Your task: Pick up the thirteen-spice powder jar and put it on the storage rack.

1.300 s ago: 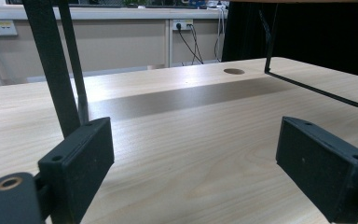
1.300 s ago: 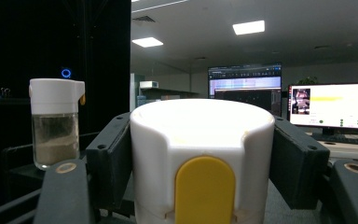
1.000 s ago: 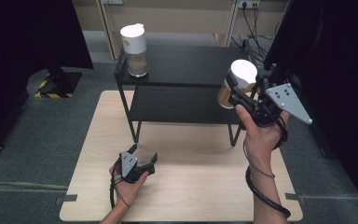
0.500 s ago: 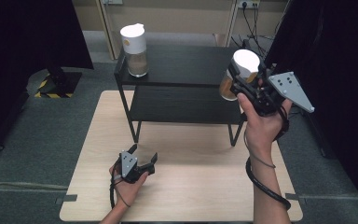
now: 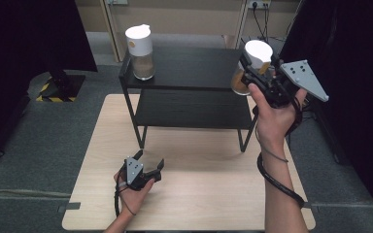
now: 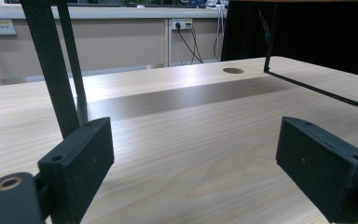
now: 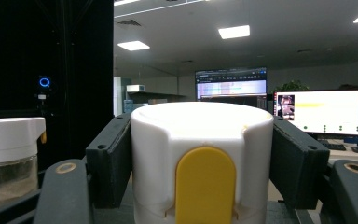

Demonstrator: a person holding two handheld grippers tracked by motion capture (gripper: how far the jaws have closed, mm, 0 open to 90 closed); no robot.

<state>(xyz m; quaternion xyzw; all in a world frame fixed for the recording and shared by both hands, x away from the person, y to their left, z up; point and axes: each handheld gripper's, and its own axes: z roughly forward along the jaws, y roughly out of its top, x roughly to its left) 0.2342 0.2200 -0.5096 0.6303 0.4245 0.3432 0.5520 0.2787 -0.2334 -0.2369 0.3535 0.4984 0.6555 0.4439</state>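
No legible text, brand or no. anywhere. Monitors (image 7: 326, 114) show content too small/blurred to read; jar lid (image 7: 200, 158) has a plain yellow tab, no label.

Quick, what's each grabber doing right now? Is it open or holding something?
Left gripper: open, holding nothing, resting low on the wooden table.
Right gripper: shut on the white-lidded jar, held up by the black shelf.

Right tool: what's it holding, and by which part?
The right tool grips a jar by its white lid, one jaw on each side.
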